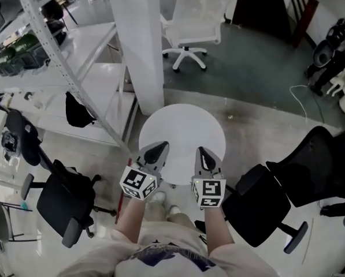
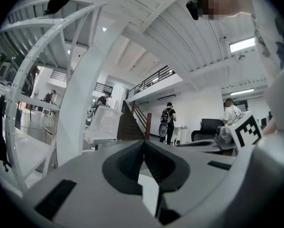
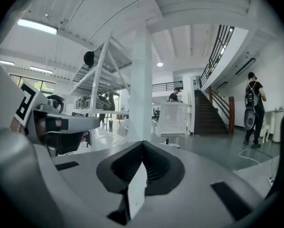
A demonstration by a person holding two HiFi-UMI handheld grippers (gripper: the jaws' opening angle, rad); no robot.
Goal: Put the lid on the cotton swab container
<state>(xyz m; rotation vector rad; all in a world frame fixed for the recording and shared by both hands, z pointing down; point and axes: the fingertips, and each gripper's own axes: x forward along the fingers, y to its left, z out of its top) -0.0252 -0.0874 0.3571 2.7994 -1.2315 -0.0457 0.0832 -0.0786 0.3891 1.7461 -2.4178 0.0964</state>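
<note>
Jaws closed and empty, the left gripper (image 1: 159, 148) and right gripper (image 1: 202, 152) hover at six o'clock of the round table (image 1: 184, 123); the likely light lid is unseen.

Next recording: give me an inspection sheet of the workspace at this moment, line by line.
Surface: round white table, top bare.
Job's things: nothing seen; no container or lid in any view.
Clutter: nothing seen on the table.
Grippers: left gripper and right gripper both shut with nothing between the jaws, held by the table's near edge.
Cables: white cable on the floor, far right.
Surroundings: white pillar, white office chair, metal shelving, black office chairs on either side.
</note>
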